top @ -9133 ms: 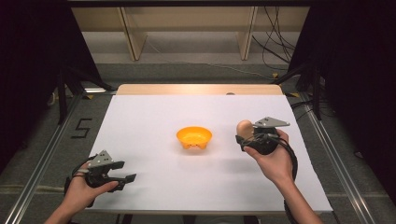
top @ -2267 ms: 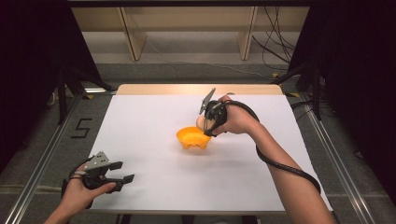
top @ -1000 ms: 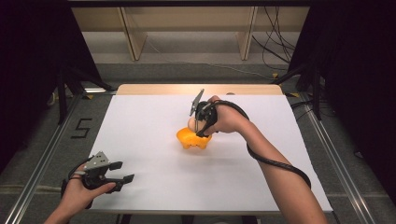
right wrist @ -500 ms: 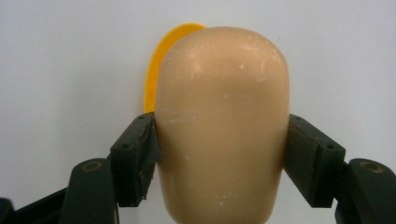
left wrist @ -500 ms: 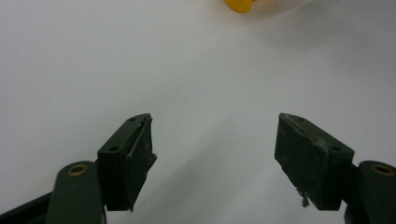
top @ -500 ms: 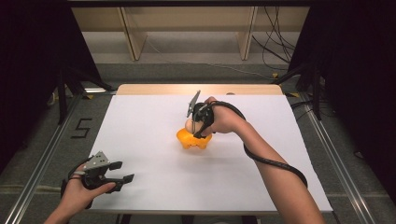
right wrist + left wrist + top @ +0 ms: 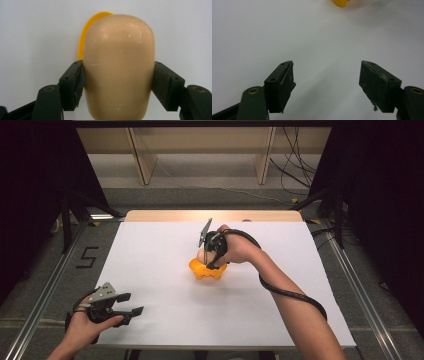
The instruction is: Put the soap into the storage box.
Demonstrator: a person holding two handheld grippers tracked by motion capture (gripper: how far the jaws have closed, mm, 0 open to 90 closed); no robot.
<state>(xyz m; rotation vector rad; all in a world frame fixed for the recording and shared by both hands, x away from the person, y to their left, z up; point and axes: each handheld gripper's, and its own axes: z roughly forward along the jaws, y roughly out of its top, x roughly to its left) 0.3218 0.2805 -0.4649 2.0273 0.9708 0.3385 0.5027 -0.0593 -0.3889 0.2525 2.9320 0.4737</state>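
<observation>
Gripping a tan, egg-shaped piece (image 7: 118, 67) in my right gripper (image 7: 117, 85), I have both black pads pressed against its sides, one on each flank, with the rounded end sticking out past my fingertips. Its surface is smooth and pale, marked with a few light scuffs. Behind it in the right gripper view, a curved sliver of the orange bowl (image 7: 86, 35) peeks out on the left of the piece, against the white table (image 7: 30, 30). From the high view, my right gripper (image 7: 209, 256) points downward directly over the orange bowl (image 7: 207, 270), which sits near the middle of the white table (image 7: 150, 250), and the tan piece (image 7: 201, 256) shows just above the bowl's rim; whether it touches the bowl I cannot tell. A black cable (image 7: 285, 292) runs from that gripper along my right forearm. My left gripper (image 7: 131, 304) rests low at the near left corner of the table, well apart from the bowl, with its jaws spread wide and nothing between them. In the left gripper view its pads (image 7: 284, 85) stand apart over bare white surface, and a small bit of the orange bowl (image 7: 340, 3) appears far off at the top edge.
</observation>
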